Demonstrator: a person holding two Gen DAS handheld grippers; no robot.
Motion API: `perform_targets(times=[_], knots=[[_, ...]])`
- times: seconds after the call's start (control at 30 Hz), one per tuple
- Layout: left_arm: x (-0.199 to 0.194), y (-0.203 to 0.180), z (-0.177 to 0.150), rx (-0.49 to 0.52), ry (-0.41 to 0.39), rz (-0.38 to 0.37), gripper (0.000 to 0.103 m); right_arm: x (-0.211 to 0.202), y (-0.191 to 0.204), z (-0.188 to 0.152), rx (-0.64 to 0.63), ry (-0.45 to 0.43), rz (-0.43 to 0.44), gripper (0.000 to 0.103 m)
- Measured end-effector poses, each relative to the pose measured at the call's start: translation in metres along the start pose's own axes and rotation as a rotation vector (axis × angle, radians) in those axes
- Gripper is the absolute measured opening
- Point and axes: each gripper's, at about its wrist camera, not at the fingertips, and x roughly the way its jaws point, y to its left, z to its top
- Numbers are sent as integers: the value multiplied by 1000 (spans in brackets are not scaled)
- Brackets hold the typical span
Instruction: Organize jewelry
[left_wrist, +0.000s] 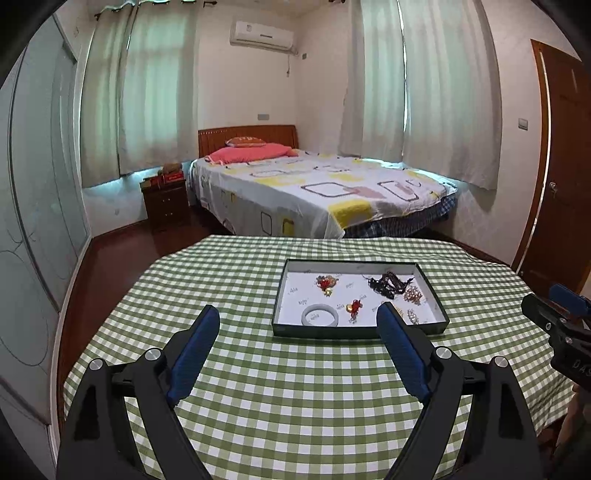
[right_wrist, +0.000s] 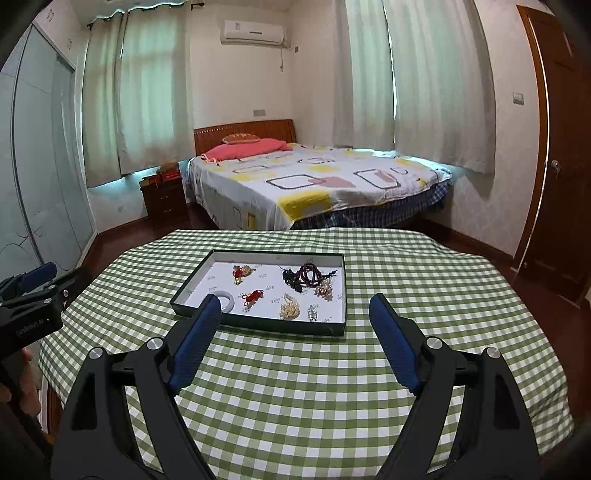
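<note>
We see the jewelry in the shallow tray (left_wrist: 360, 329) on the tabletop (left_wrist: 258, 387). L to R: pale bangle (left_wrist: 320, 316) looks rigid, slick, prob. breakable, so grip across its band; dark bead strand (left_wrist: 388, 285) limp, pinch a bunch. Left gripper (left_wrist: 297, 326) and right gripper (right_wrist: 290, 315) hover short of tray, jaws wide apart, empty.

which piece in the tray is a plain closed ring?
The white bangle at the tray's near-left corner: one smooth pale hoop. The others are beaded, red or gold clusters.
</note>
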Motion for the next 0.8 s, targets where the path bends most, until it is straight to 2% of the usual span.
perform_targets(times=[0.4, 0.8], knots=[[-20, 5, 4, -13, -45, -2, 84, -23, 7, 5, -24, -42, 1, 81], [-26, 5, 3, -14, -52, -10, 84, -28, 8, 4, -28, -49, 2, 81]])
